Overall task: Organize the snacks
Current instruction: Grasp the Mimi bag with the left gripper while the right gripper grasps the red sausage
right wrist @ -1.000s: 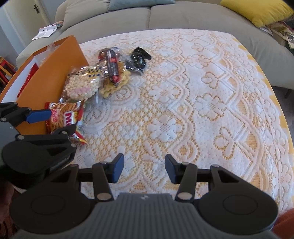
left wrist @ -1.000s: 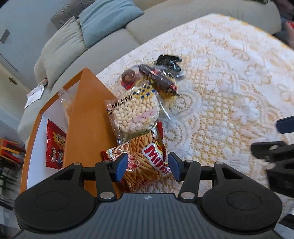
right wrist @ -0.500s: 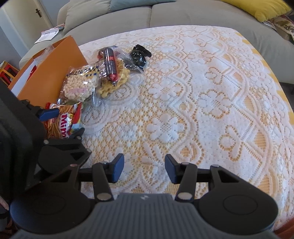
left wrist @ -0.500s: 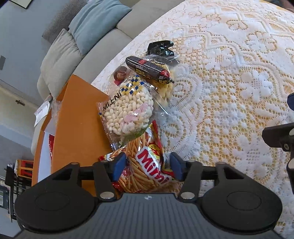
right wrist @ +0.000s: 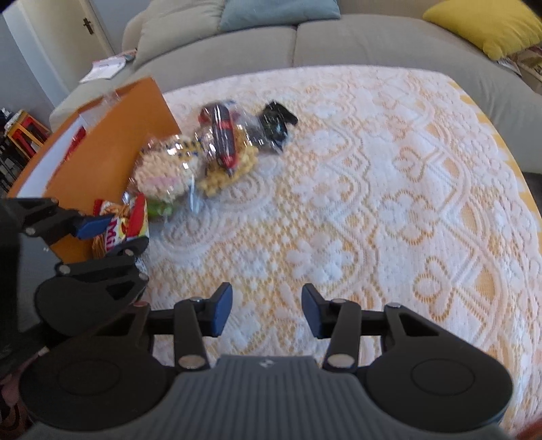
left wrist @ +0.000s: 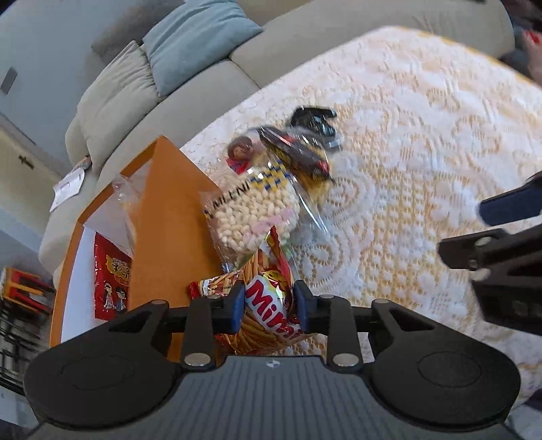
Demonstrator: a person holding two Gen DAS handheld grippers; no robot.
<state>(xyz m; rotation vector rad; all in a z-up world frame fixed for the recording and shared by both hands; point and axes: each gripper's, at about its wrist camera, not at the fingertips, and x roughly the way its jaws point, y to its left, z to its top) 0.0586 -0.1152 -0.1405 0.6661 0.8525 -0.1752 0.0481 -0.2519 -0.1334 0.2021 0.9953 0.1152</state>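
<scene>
- The left gripper (left wrist: 267, 309) has just been closing, and its blue pads now press either side of the red Mimi stick-snack bag (left wrist: 271, 313) — the bag is clamped between them.
- That bag lies at the near edge of the snack pile, against the side of the orange box (left wrist: 166, 220); its long axis runs away from the gripper toward the pile, with the crimped end nearest the box.
- Resting on the far end of it is the clear Mileni bag of pale puffs (left wrist: 252, 211), its printed band tilted up and away.
- Beyond that lie a dark sausage-shaped pack (left wrist: 294, 154) set crosswise on a bag of yellow snacks (right wrist: 230, 171), and a black wrapper (left wrist: 315, 122) farthest out.
- Inside the box a red packet with cartoon figures (left wrist: 111, 284) lies flat on the white floor.
- The right gripper (right wrist: 266, 313) hovers over the bare lace tablecloth (right wrist: 389, 203), well apart from the pile; its jaws have just been narrowing, yet they stand apart with nothing between them.
- A grey sofa (right wrist: 338, 40) runs behind the table — a yellow cushion (right wrist: 484, 23) at its right end.
</scene>
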